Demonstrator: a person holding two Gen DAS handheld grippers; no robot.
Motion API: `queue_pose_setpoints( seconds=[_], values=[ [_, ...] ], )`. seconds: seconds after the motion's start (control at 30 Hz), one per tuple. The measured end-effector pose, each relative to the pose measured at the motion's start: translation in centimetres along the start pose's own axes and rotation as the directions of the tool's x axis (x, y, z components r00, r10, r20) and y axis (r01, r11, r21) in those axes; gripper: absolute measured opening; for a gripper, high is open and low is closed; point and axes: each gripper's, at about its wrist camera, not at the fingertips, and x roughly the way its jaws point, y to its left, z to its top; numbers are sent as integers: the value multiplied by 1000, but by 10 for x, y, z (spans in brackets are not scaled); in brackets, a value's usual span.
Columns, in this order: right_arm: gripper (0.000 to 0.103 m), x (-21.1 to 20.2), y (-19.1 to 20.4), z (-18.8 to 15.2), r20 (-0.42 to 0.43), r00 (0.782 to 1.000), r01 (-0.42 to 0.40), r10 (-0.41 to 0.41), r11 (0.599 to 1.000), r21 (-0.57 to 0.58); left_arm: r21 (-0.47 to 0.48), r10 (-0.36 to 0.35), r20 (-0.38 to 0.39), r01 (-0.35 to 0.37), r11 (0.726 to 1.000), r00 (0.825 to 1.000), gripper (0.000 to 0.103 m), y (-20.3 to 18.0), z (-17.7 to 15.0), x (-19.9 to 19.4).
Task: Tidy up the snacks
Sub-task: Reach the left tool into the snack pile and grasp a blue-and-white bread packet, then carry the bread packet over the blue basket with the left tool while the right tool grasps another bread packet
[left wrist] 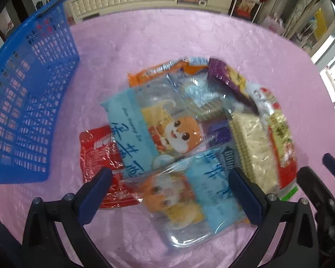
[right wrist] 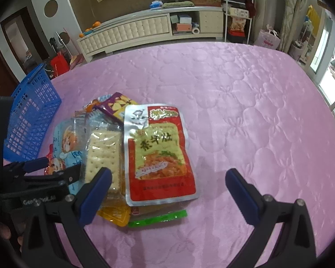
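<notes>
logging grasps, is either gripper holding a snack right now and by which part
Nothing held: left gripper and right gripper are both open above the snack pile.

- A pink quilted cover, stitched in a flower pattern, carries everything.
- A blue basket with lattice walls stands on it at the far left, apart from the snacks.
- A heap of snack packets lies near the middle, overlapping one another.
- On the cover itself: a red packet at the heap's left edge, partly under a light blue bag.
- A second blue bag lies at the near edge, blurred.
- A green strip and a yellow packet stick out at the near side, under a red pouch.
- The right and far parts of the cover lie bare.
</notes>
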Motion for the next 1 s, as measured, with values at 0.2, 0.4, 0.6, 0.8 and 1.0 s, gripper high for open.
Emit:
queue_pose_setpoints(
  seconds=[0.2, 0.4, 0.6, 0.8, 1.0],
  values=[
    [103, -5, -6, -5, 1, 1000, 3, -3, 1000, 13, -5, -11, -16, 11, 1000, 1000, 97, 1, -8, 3],
    [103, -12, -2, -6, -5, 1000, 1, -1, 1000, 7, 11, -86, -51, 87, 996, 995, 66, 0, -28, -2],
    [103, -25, 12, -6, -3, 1000, 11, -11, 1000, -26, 45, -127, 1, 127, 991, 992, 64, 16, -47, -32],
    [103, -41, 31, 4, 14, 1000, 5, -4, 999, -42, 94, -154, 140, 142, 985, 978, 64, 32, -50, -97],
    [103, -58, 66, 23, 45, 999, -26, 30, 996, -83, 108, -168, 243, 146, 983, 955, 64, 58, -39, -149]
  ],
)
